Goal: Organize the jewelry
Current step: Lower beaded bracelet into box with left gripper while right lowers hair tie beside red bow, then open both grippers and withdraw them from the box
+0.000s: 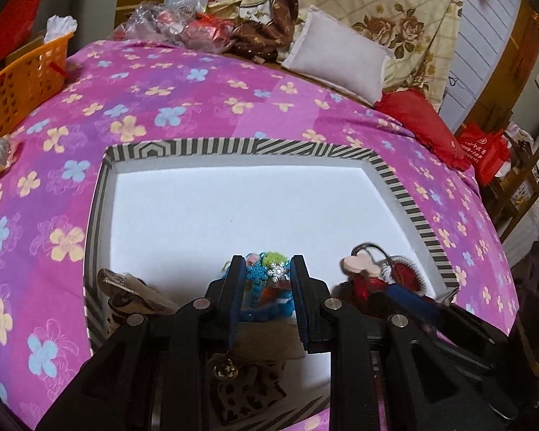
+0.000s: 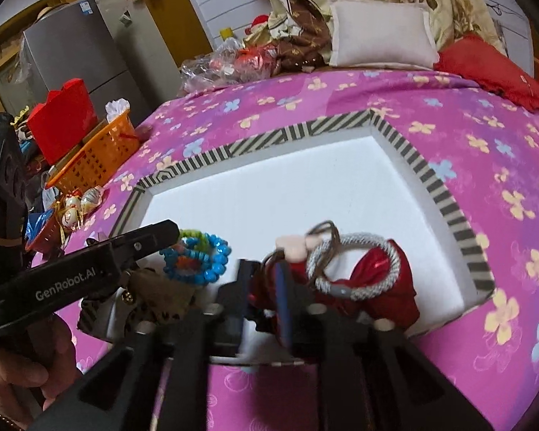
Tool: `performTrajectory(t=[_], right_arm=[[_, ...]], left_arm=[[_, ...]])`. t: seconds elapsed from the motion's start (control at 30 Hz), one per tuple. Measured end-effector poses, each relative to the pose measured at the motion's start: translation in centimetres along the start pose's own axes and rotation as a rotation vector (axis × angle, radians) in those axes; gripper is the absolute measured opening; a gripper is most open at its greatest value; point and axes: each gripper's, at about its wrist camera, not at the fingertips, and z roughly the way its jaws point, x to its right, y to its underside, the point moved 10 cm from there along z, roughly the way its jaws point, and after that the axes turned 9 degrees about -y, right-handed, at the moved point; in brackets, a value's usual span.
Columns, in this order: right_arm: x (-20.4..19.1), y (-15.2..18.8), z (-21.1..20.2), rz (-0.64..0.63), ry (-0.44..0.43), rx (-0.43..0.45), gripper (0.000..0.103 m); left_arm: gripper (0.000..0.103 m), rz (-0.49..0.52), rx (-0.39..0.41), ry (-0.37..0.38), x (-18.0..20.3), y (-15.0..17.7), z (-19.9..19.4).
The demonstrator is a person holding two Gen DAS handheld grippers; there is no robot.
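A: Judging by the tray (image 1: 395,183), how far along are we?

B: Early, I'd say — most of its white floor is bare, and the jewelry sits bunched at the near edge, unsorted.

A: Left claw (image 1: 266,269)?

B: Part-open around the blue beads (image 2: 197,258), with a snowflake charm (image 1: 279,270) between the pads. Whether it actually grips them, I cannot tell.

A: And the right claw (image 2: 260,283)?

B: Narrow gap, at the red bow (image 2: 388,280). Its blue pad (image 2: 282,301) lies against the red cloth, beside the grey hair tie (image 2: 355,262) and pink heart clip (image 2: 296,246) — a real hold isn't clear either.

A: So what's left?

B: Spreading both clusters out across the tray.
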Motion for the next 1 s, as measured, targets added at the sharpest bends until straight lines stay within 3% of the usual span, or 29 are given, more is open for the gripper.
performTrajectory(t=[0.03,0.1,0.2,0.33,0.47,0.6,0.67,0.77,1.0], right_arm=[[0.1,0.1,0.0,0.000,0.009,-0.003,0.057],[0.2,0.2,-0.3,-0.005,0.043,0.000,0.069],[0.3,0.3,-0.7,0.005,0.056,-0.002,0.072],[0.4,0.0,-1.4,0.013,0.071,0.010,0.085],[0.8,-1.0,-3.2,0.018,0.103,0.058,0.087],[1.4,-1.9,-5.3,0.006,0.133,0.113,0.087],[1.9,-2.1,-6.3,0.019,0.139,0.134,0.087],[2.4,-2.0,-7.3,0.026,0.149,0.143,0.087],[3.8,-0.9,-10.1,0.016,0.198,0.149,0.087]], left_arm=[[0.030,0.000,-0.006,-0.004,-0.1,0.1,0.1],[0.030,0.003,-0.019,-0.015,-0.3,0.3,0.3],[0.032,0.012,-0.025,-0.049,-0.6,0.5,0.4],[0.034,0.014,-0.025,-0.070,-0.7,0.6,0.5],[0.048,0.021,-0.037,-0.063,-0.6,0.8,0.5],[0.048,0.030,-0.018,-0.083,-0.6,0.7,0.2],[0.054,0.030,-0.014,-0.085,-0.5,0.6,0.1],[0.060,0.029,-0.010,-0.087,-0.6,0.6,-0.1],[0.062,0.027,0.001,-0.062,-0.4,0.5,-0.7]])
